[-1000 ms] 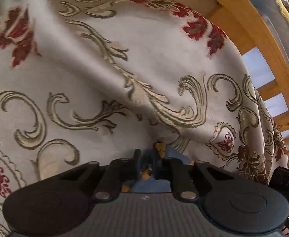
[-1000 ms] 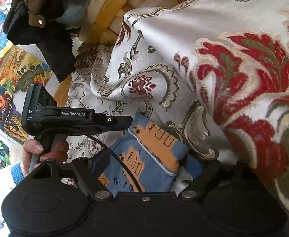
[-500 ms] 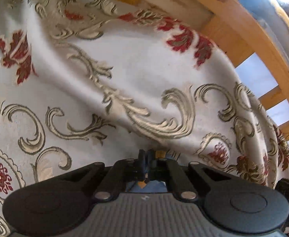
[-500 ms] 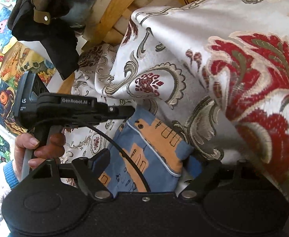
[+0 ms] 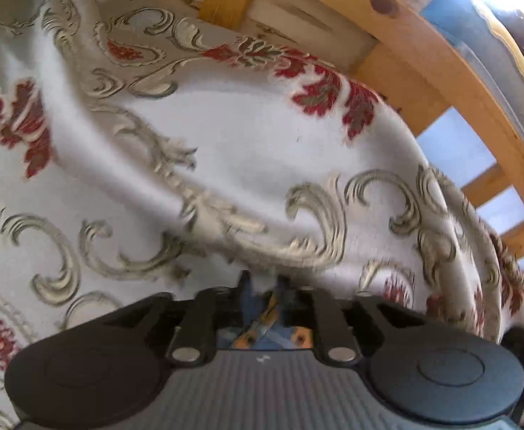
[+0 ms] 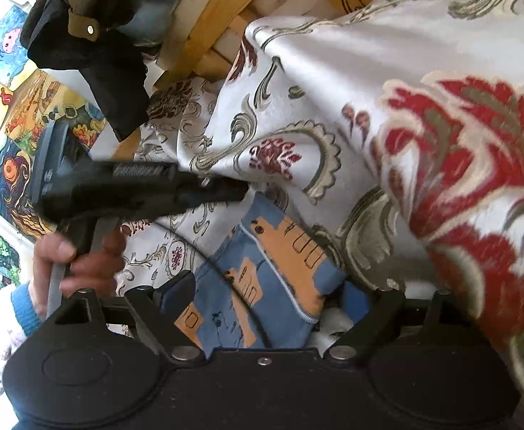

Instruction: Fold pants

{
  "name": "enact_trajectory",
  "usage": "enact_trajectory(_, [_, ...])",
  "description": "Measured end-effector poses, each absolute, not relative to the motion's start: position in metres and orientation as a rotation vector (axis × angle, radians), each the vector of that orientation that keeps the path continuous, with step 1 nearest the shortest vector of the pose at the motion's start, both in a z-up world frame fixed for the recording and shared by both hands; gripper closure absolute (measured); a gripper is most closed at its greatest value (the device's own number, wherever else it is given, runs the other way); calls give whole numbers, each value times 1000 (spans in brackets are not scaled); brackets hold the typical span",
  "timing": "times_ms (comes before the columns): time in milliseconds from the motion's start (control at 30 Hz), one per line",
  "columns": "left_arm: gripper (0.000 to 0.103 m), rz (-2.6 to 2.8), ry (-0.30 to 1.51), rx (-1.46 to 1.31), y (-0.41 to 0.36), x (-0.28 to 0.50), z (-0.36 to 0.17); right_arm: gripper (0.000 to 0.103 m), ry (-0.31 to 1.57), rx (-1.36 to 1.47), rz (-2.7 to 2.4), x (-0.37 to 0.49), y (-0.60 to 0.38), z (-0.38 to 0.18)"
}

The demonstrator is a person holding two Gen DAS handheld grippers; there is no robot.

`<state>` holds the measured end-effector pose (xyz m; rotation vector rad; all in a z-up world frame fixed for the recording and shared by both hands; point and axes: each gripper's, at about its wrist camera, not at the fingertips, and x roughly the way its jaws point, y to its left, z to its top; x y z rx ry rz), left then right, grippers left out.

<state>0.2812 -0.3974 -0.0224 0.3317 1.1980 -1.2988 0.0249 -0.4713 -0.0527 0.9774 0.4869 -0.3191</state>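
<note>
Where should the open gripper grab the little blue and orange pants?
Probably the bunched corner of the pants, near the pale hem. Come from the right, since the left gripper already pinches the far left edge, and the right gripper is open around them.

Pants (image 6: 262, 286): blue, orange blocks with black marks. Bedspread (image 5: 262, 150): silvery white, red flowers, olive-gold scrolls. Black tongs (image 5: 263, 286). Bed frame (image 5: 441, 57): honey pine.

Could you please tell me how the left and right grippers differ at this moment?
The left gripper is narrowed to a slit, the right gripper spread wide. The left is shut on the pants; the right is open, pants lying loose inside it. Both are black.
</note>
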Motion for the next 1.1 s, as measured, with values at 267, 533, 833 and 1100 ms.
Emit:
enact_trajectory(267, [61,-1317,1240,458,-384,280,-43,16,499,964,-319,26,-470,-54])
enact_trajectory(533, [83,-1336,1093,510,-368,259,-28,16,499,955,-308,25,-469,-55])
enact_trajectory(833, [84,-1379,830,541,-331,226,13,16,454,1049,-279,17,-479,-61])
enact_trajectory(1100, [83,-1434,585,587,-314,193,45,10,355,1230,-138,9,-501,-71])
